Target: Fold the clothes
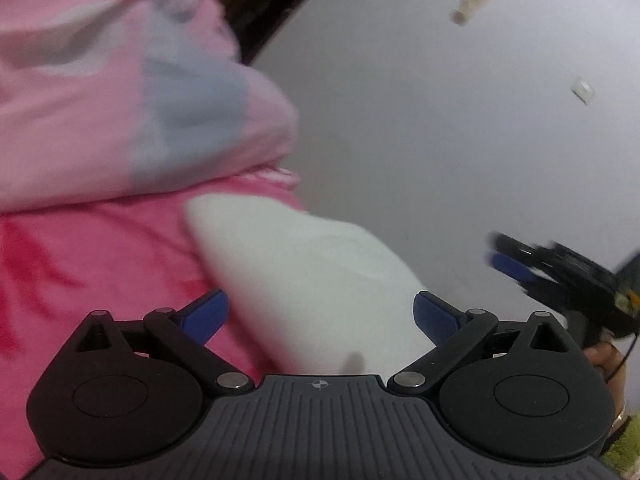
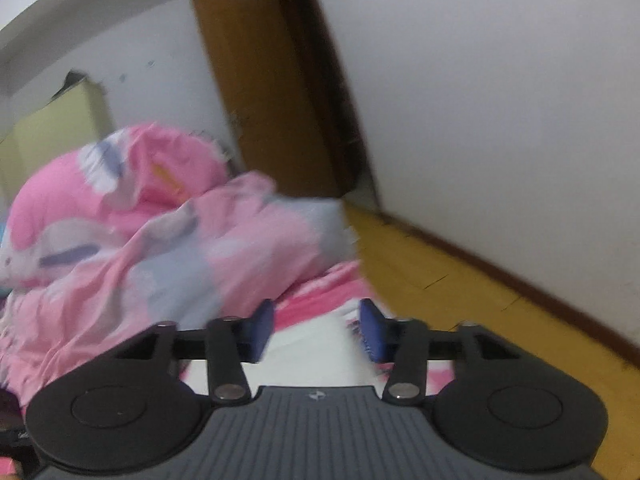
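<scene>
The soft white cloth garment [image 1: 304, 276] is seen lying on the pink bedding [image 1: 100, 264], loose between the wide-open left gripper [image 1: 320, 312]. The right gripper [image 2: 318, 326] is half-open, nothing pinched. A snatch could easily catch the pink-and-grey patterned quilt [image 2: 180, 256] too.

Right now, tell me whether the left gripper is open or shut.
Open. The left gripper has its blue pads spread wide, with the white garment between them but not pinched.
</scene>
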A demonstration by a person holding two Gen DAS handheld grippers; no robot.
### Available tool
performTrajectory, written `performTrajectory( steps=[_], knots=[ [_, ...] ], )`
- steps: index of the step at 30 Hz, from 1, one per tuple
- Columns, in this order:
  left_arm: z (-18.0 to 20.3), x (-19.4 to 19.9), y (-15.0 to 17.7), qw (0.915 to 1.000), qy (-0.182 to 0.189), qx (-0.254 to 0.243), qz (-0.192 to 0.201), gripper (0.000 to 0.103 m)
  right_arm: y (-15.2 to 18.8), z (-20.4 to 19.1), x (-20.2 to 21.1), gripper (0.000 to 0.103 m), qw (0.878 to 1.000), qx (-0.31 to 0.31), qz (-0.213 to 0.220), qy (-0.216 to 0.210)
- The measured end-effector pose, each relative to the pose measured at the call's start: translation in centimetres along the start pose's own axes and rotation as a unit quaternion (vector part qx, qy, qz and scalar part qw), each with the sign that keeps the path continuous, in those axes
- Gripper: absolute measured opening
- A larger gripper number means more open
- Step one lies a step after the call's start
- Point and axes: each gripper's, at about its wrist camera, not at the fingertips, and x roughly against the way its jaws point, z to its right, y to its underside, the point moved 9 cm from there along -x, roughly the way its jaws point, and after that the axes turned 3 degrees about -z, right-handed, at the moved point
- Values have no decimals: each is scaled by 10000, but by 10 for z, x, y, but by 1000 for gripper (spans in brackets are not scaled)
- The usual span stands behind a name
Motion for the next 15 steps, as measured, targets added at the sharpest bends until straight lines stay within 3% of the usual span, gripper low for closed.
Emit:
performTrajectory(
  steps=[3,5,6,7,9,12,15],
  knots=[
    [22,-33,1,9983,-257,-523,-40,95,18,-24,-48,30,9982,420,-407,-155],
    [20,-50,2,9938,-600,-920,-158,96,34,-22,-82,27,9951,655,-732,107],
    [19,-53,6,9911,-726,-1104,-177,96,41,-8,-98,25,9939,527,-899,357],
    [18,-53,11,9881,-835,-1281,-182,96,49,8,-114,15,9917,351,-1069,620],
    [21,-51,15,9853,-846,-1474,-151,97,50,37,-119,3,9925,-557,-948,533],
    [16,-52,12,9857,-741,-1504,-196,97,48,67,-106,0,9836,-1653,-666,285],
    [21,-37,16,9867,-667,-1464,-240,97,48,71,-75,2,9808,-1886,-465,164]
  ],
)
